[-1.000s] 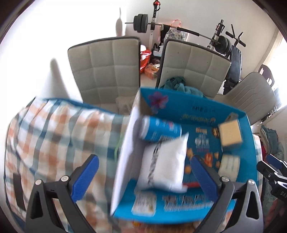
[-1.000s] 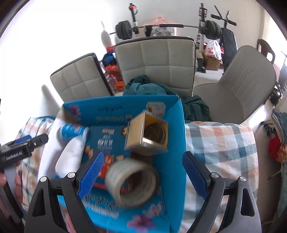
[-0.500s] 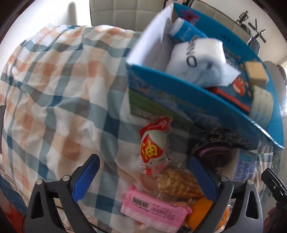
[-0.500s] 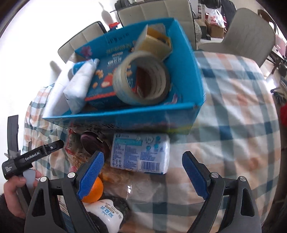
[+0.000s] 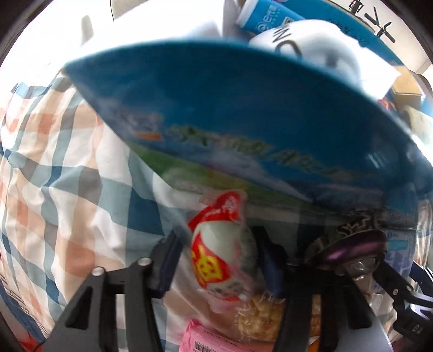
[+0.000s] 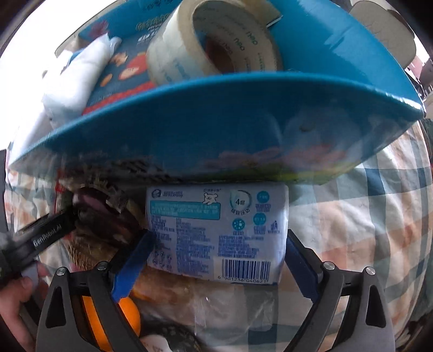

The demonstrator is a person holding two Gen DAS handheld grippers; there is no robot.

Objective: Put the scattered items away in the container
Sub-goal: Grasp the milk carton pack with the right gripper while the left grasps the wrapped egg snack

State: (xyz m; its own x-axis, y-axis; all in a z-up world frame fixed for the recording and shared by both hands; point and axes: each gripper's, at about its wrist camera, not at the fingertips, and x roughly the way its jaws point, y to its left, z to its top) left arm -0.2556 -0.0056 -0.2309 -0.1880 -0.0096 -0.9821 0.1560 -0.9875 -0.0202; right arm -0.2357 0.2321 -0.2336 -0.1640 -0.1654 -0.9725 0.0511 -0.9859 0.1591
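A blue cardboard box (image 5: 243, 113) (image 6: 216, 119) stands on the checked cloth and holds a tape roll (image 6: 213, 46), a white pack (image 5: 319, 43) and a blue tube (image 5: 268, 16). My left gripper (image 5: 220, 260) has its fingers against both sides of a red-and-white egg snack packet (image 5: 222, 254), just in front of the box wall. My right gripper (image 6: 217, 254) has its blue pads at both sides of a light blue tissue pack (image 6: 216, 230) lying in front of the box.
Around the packet lie a corn-like snack (image 5: 259, 316), a pink bar (image 5: 216, 341) and a dark purple wrapped item (image 5: 349, 249). An orange (image 6: 124, 322) and clear plastic bag (image 6: 216, 311) lie under the right gripper. The checked cloth (image 5: 54, 176) stretches left.
Both grippers have dropped from above the box to the items in front of it. The left fingers closed onto the egg packet; the right pads closed in on the tissue pack.
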